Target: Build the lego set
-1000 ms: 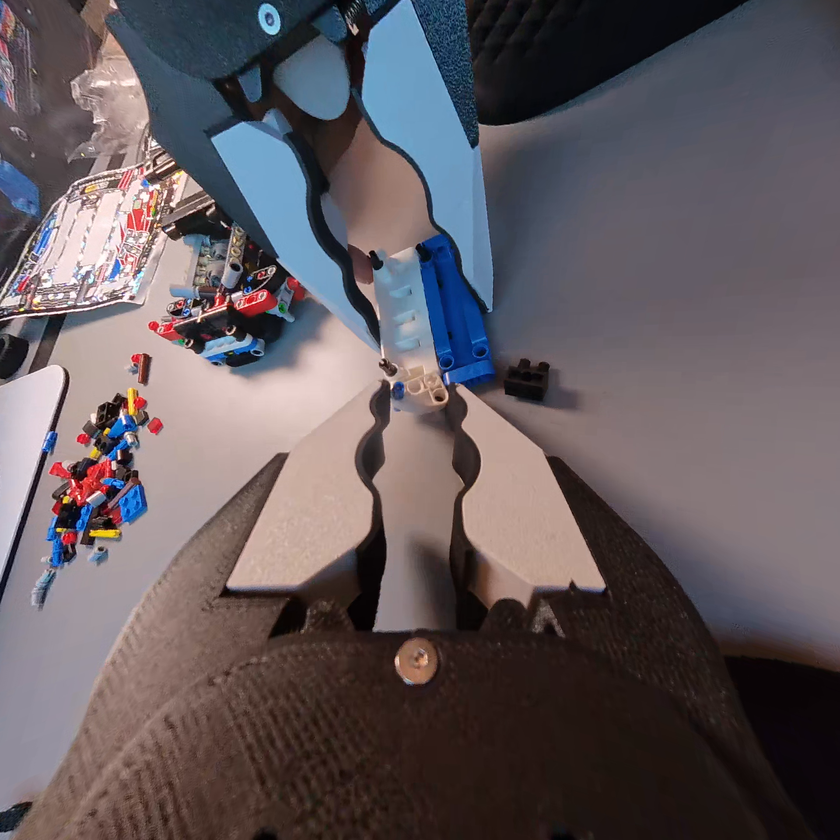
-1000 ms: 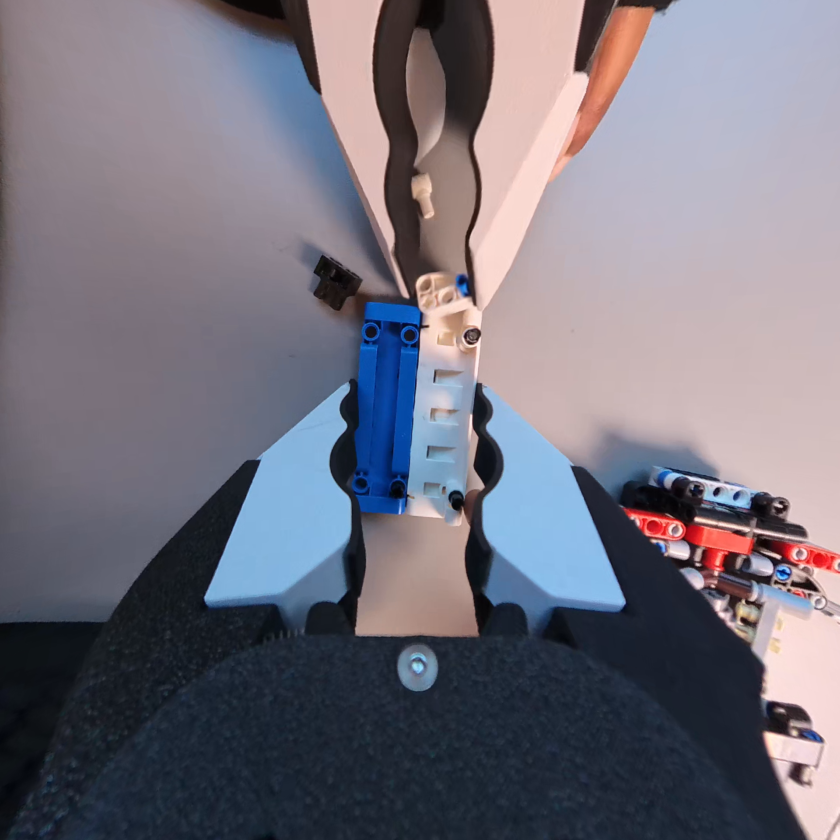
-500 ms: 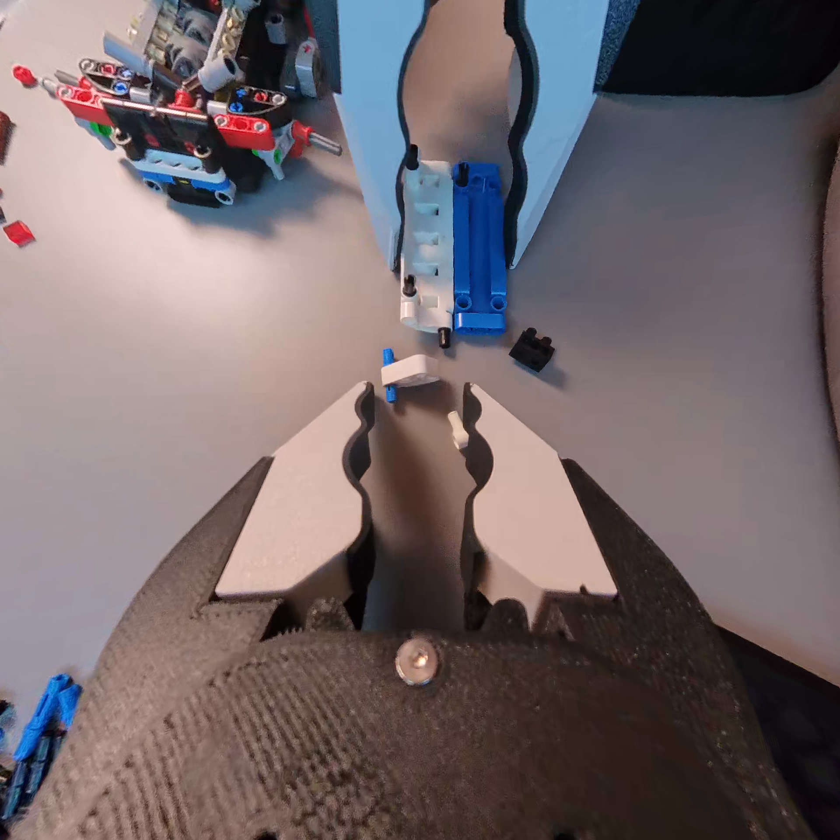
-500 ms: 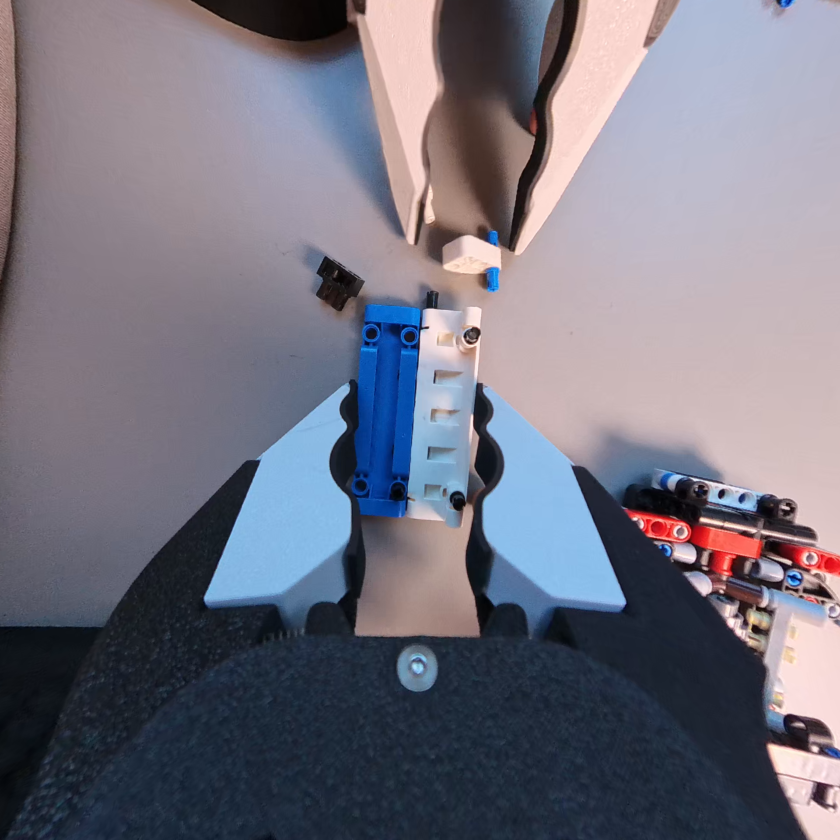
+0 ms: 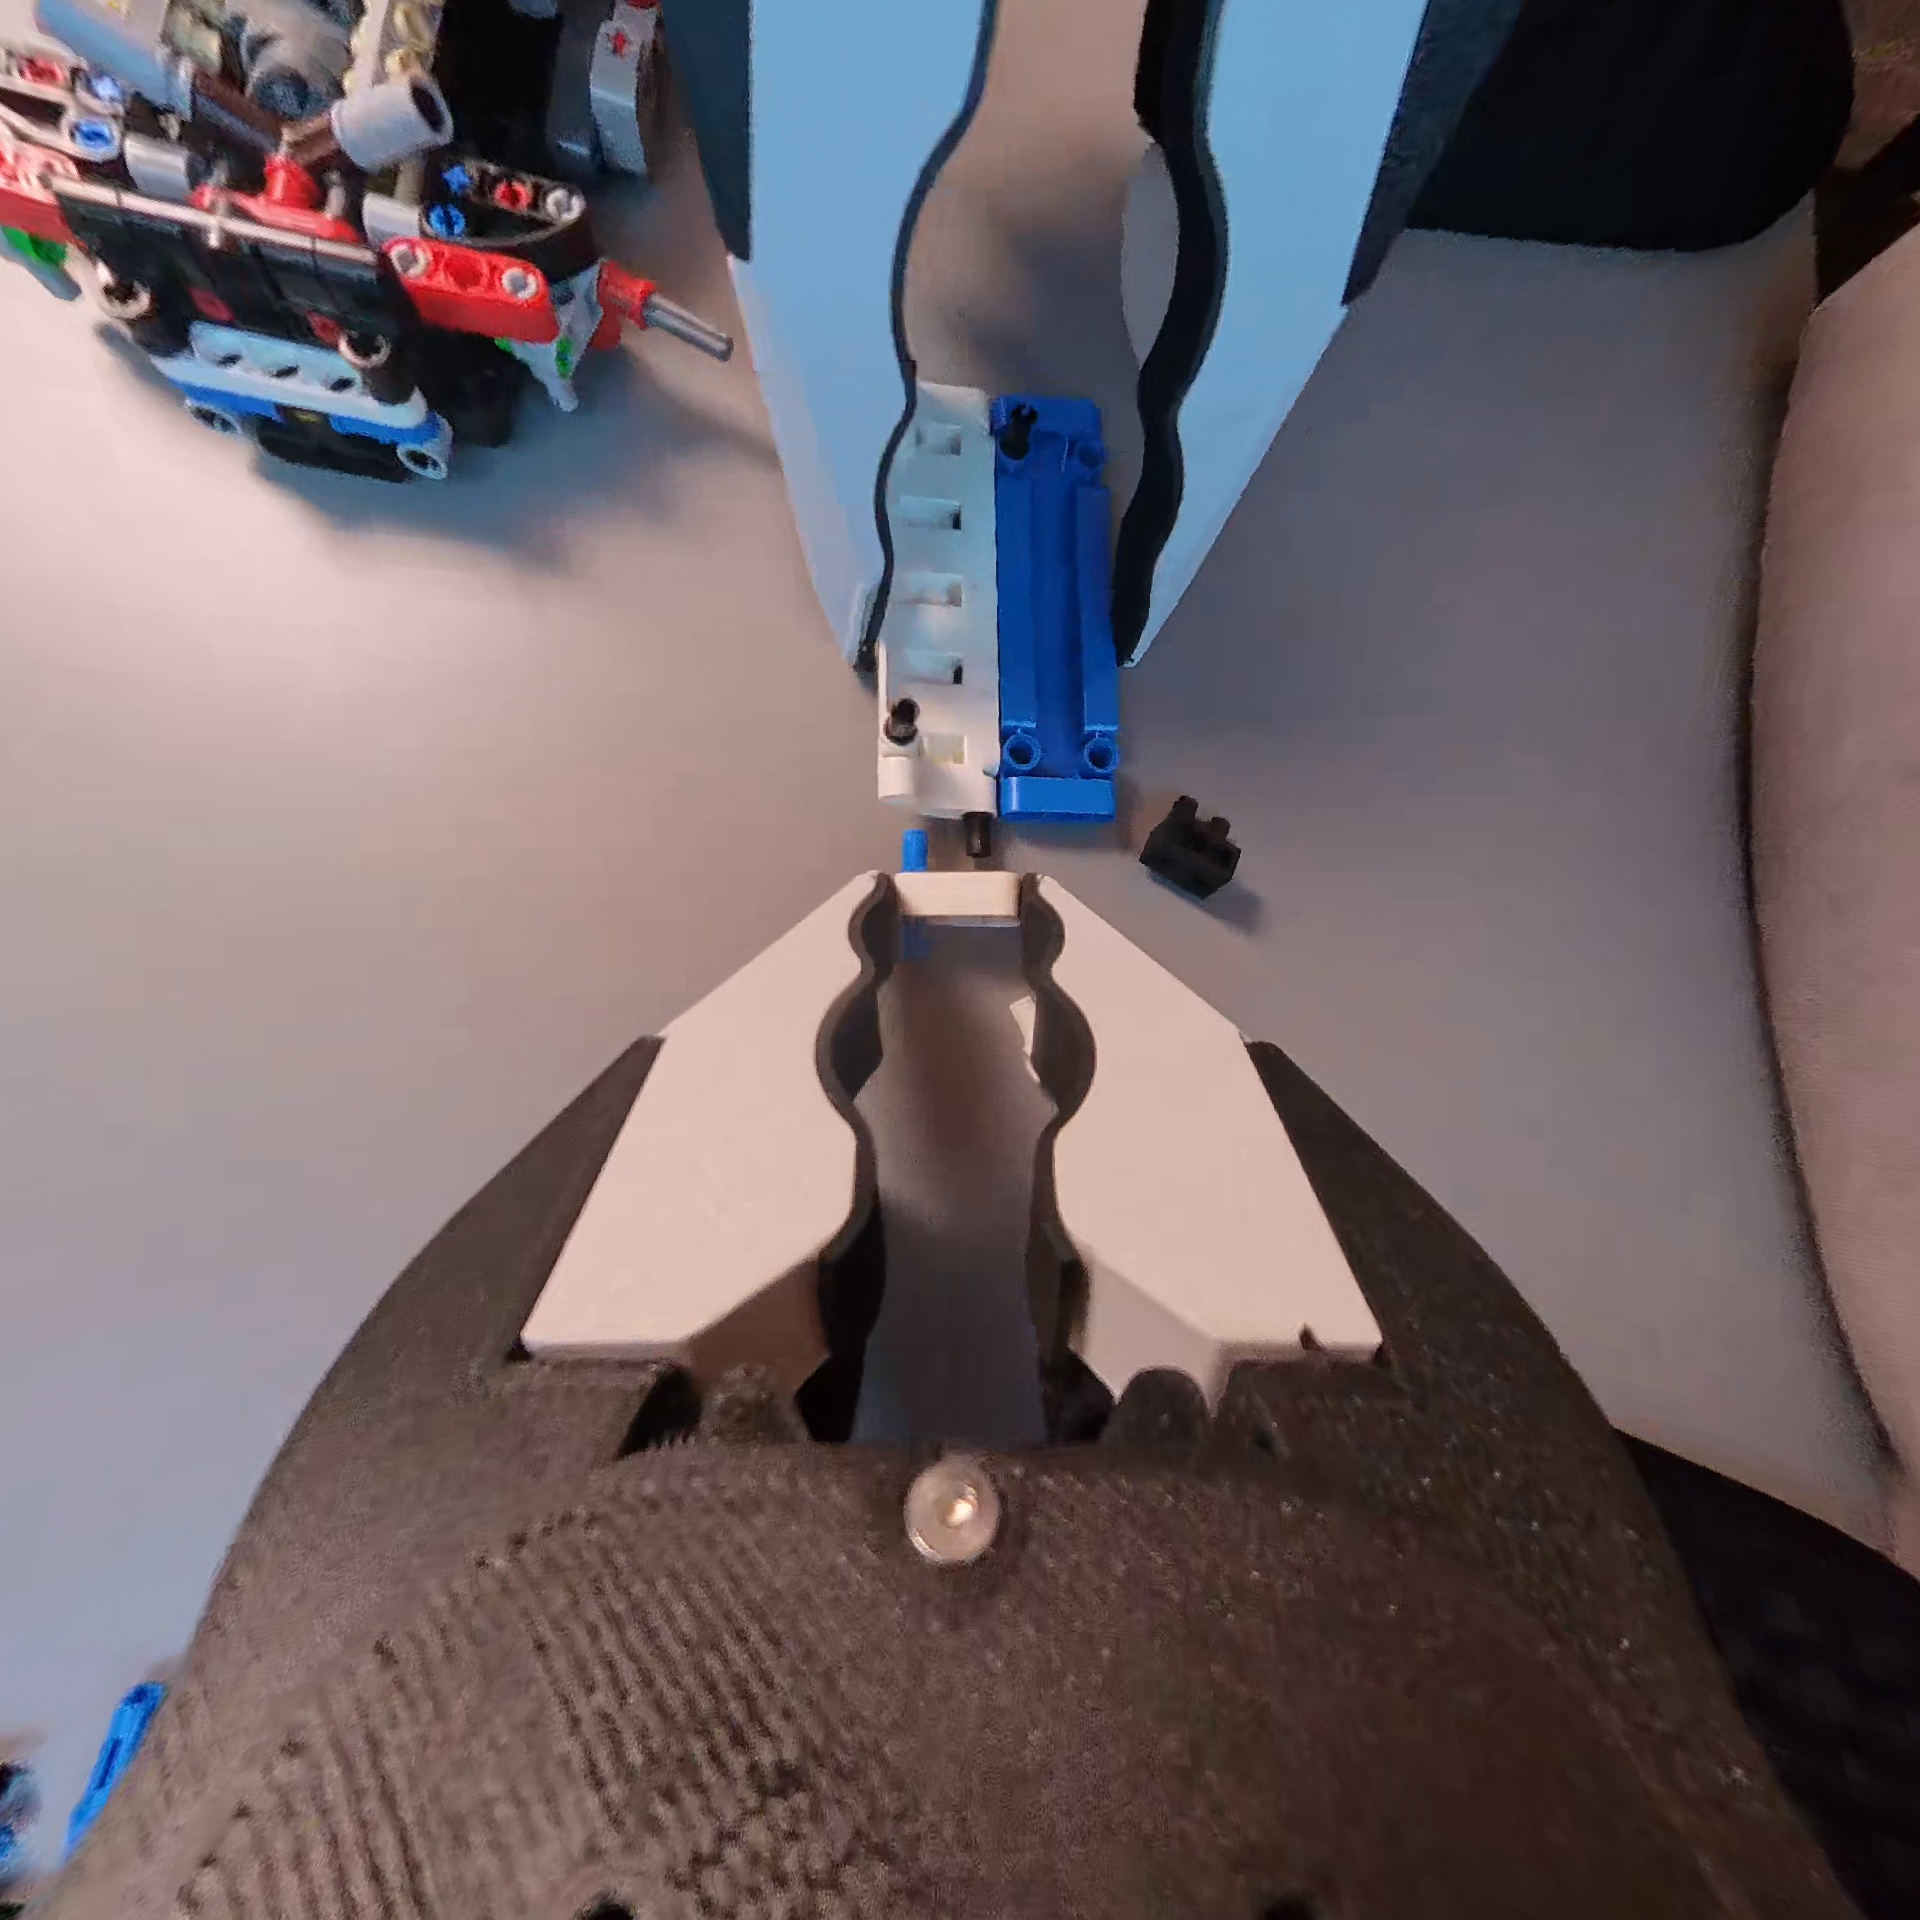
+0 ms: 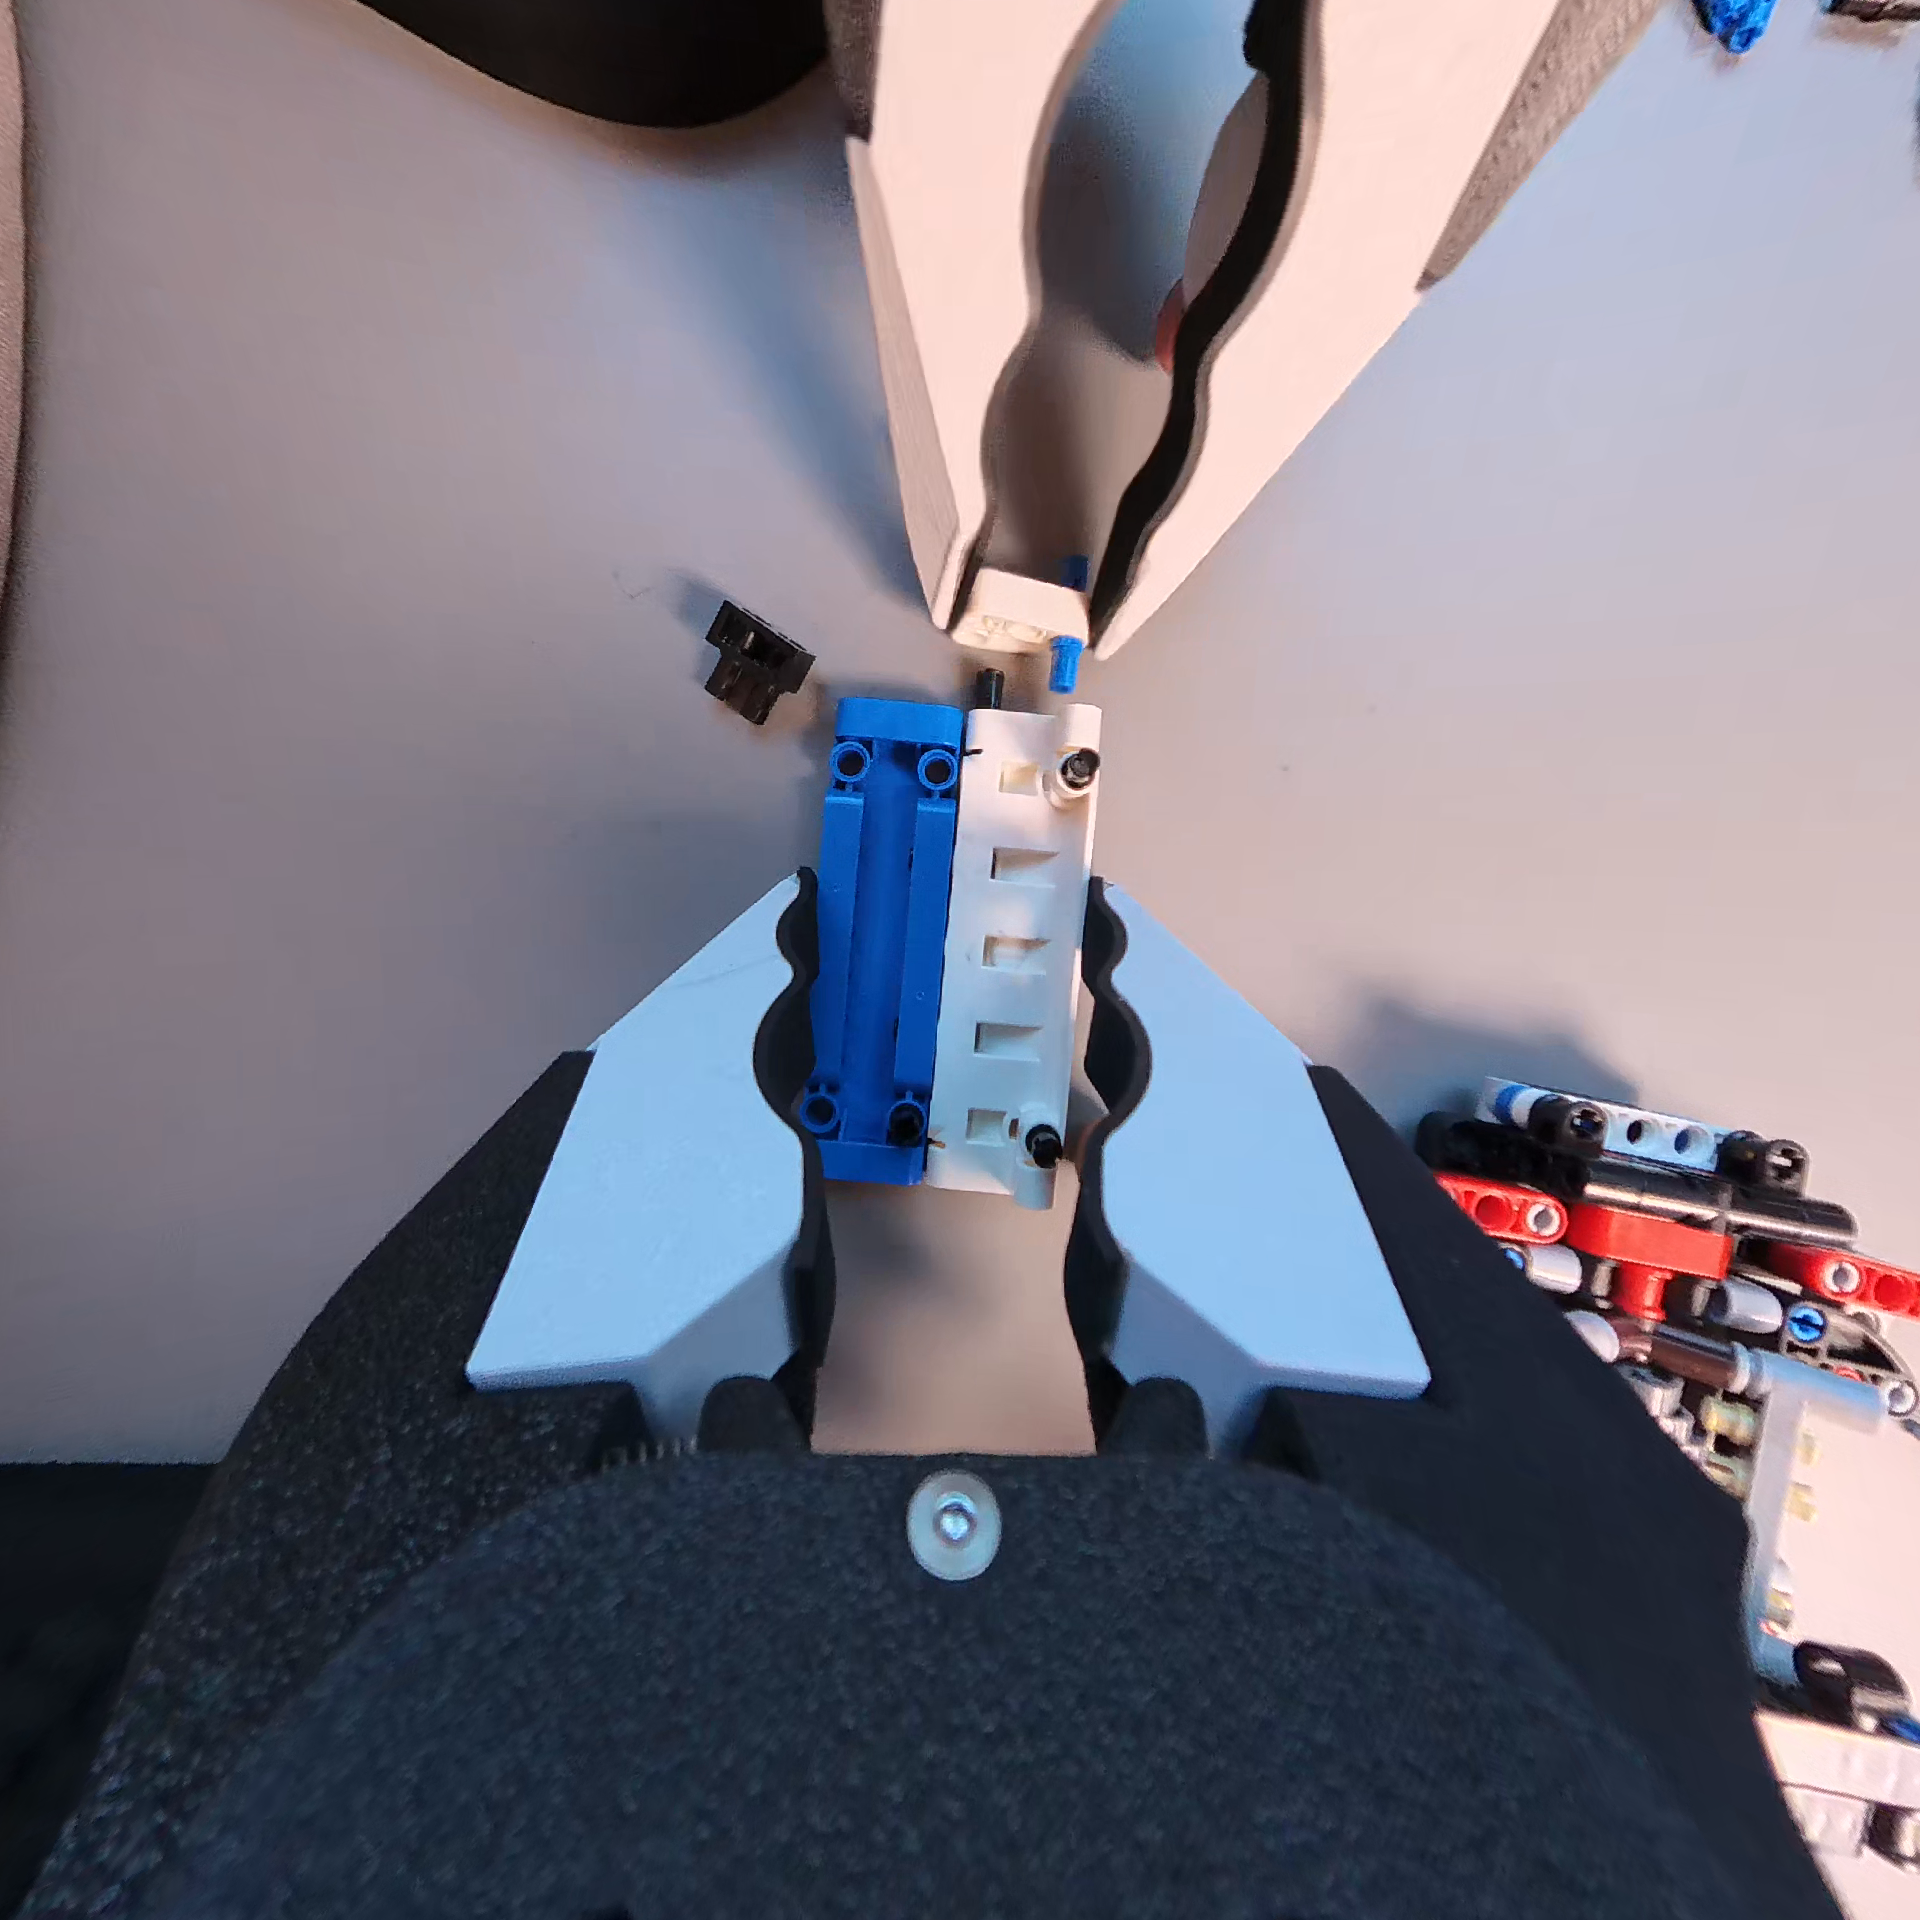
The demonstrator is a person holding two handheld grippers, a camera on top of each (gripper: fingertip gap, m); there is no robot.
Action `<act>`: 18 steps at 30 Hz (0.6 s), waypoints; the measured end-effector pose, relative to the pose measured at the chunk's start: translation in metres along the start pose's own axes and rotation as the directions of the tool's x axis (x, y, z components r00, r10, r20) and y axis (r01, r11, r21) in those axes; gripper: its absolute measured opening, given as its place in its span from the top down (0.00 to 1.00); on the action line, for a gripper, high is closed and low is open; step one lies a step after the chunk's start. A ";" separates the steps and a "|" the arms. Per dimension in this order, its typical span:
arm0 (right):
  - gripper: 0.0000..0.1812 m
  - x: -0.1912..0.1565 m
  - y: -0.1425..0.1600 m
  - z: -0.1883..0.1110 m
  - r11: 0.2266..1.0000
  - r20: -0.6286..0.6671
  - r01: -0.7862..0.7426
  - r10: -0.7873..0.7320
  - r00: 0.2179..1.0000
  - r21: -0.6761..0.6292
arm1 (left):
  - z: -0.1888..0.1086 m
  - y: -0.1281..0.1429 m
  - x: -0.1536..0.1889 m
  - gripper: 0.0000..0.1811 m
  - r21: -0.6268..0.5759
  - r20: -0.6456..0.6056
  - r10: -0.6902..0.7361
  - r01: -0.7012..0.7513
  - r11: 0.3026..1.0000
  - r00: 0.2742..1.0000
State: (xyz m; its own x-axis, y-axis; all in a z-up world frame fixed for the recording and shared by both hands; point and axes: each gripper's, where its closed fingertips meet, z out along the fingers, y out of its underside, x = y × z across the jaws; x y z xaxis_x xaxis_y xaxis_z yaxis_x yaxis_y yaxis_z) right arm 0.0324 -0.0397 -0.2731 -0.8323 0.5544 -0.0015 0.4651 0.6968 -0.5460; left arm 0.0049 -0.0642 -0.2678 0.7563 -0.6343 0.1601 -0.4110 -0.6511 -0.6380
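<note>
My right gripper (image 6: pixel 951 888) is shut on a blue-and-white panel assembly (image 6: pixel 997 987) and holds it flat over the grey table. It also shows in the left wrist view (image 5: pixel 1049 582), in the right gripper (image 5: pixel 995 655). My left gripper (image 5: pixel 958 888) is shut on a small white connector (image 5: pixel 956 896) with a blue pin (image 5: pixel 913 849). It holds the connector just short of the assembly's near end, where a black pin (image 5: pixel 975 831) sticks out. The right wrist view shows the left gripper (image 6: pixel 1023 613) with the connector (image 6: pixel 1023 611) from the other side.
A small black brick (image 5: pixel 1190 860) lies on the table just right of the assembly's end, and also shows in the right wrist view (image 6: pixel 756 663). A partly built red, black and white model (image 5: pixel 291 260) stands at the far left. A tiny white piece (image 5: pixel 1023 1023) sits by my left gripper's inner finger. About 5 cm separates my left fingertips from my right.
One second ago the left gripper held the connector at the assembly's end. Then it opened and drew back with the connector on the table. Now it is shut on the connector again, close to the assembly.
</note>
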 end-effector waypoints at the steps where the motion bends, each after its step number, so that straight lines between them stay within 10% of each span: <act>1: 0.73 0.000 0.000 0.000 1.000 0.000 -0.001 0.001 1.000 -0.005 | 0.000 -0.001 -0.001 0.88 0.014 0.036 0.042 -0.042 0.999 0.998; 18: 0.73 -0.001 -0.001 0.002 0.999 -0.001 0.007 -0.007 1.000 -0.050 | 0.001 -0.004 -0.003 0.88 0.102 0.228 0.076 -0.101 0.990 0.971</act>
State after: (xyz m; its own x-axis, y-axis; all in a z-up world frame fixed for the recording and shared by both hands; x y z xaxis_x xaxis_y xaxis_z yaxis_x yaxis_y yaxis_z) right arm 0.0321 -0.0420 -0.2736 -0.8349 0.5503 0.0034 0.4742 0.7225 -0.5031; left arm 0.0047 -0.0589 -0.2660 0.8189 -0.5703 -0.0648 -0.4318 -0.5377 -0.7242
